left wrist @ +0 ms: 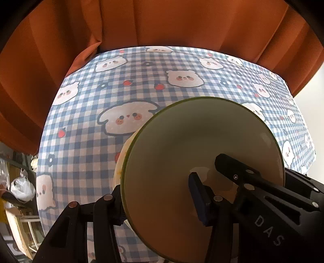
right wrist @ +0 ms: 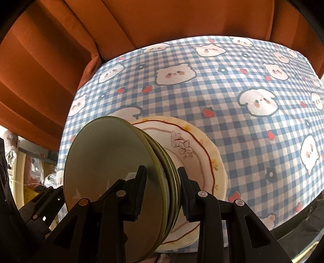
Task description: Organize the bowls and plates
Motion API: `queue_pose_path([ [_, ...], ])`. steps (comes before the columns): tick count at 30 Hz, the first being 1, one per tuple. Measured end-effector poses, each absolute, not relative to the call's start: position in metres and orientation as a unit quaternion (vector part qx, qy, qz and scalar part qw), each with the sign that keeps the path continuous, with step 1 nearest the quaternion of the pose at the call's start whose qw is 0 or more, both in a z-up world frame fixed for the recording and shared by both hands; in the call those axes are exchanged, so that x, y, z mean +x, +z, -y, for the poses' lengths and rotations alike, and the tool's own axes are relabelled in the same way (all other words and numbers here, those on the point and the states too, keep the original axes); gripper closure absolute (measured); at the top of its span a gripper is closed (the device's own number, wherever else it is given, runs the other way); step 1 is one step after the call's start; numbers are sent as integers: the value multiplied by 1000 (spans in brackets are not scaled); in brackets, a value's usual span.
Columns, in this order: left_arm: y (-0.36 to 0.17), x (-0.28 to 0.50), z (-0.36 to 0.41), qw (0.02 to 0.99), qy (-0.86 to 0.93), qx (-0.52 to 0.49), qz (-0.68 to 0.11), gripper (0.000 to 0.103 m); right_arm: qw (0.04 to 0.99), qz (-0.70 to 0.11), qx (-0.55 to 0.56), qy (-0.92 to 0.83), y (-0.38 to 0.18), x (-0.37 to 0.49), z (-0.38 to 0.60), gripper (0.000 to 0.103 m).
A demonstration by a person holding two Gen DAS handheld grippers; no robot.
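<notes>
A stack of green-rimmed bowls sits nested on cream plates with a red line and flower drawing. My left gripper is shut across the stack's near edge. Its blue-padded finger is inside the top bowl; its other finger is outside, by the plate's edge. My right gripper is shut on the bowls' rims, one finger inside the top bowl, the other between bowls and plate. Each gripper shows in the other's view. Whether the stack touches the table I cannot tell.
A blue checked tablecloth with white animal faces and strawberries covers the table. An orange curtain hangs close behind the far edge. Bags and clutter lie beyond the table's left edge.
</notes>
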State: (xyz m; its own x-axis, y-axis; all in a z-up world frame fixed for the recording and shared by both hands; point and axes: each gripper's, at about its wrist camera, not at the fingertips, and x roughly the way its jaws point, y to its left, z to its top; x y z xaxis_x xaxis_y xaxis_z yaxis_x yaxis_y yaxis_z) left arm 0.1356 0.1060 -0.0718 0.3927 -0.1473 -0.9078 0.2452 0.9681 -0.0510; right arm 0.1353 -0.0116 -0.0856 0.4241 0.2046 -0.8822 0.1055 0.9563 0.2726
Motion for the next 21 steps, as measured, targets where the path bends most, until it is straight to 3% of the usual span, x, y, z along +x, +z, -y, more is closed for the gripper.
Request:
queue_pose_path([
  [7, -70, 135, -98, 839, -135, 56, -523, 51, 833, -539, 125, -8, -85, 135, 15, 68],
  [11, -71, 131, -97, 843, -132, 65, -517, 50, 832, -542, 120, -15, -89, 135, 14, 63],
  [16, -73, 128, -102, 848, -110, 52, -516, 41, 839, -536, 97, 1, -90, 133, 12, 61],
  [19, -67, 120, -104, 866, -77, 67, -489, 33, 841, -531, 96, 19, -90, 132, 12, 57],
  [21, -61, 114, -107, 879, -56, 65, -469, 30, 848, -520, 97, 37, -86, 128, 12, 46],
])
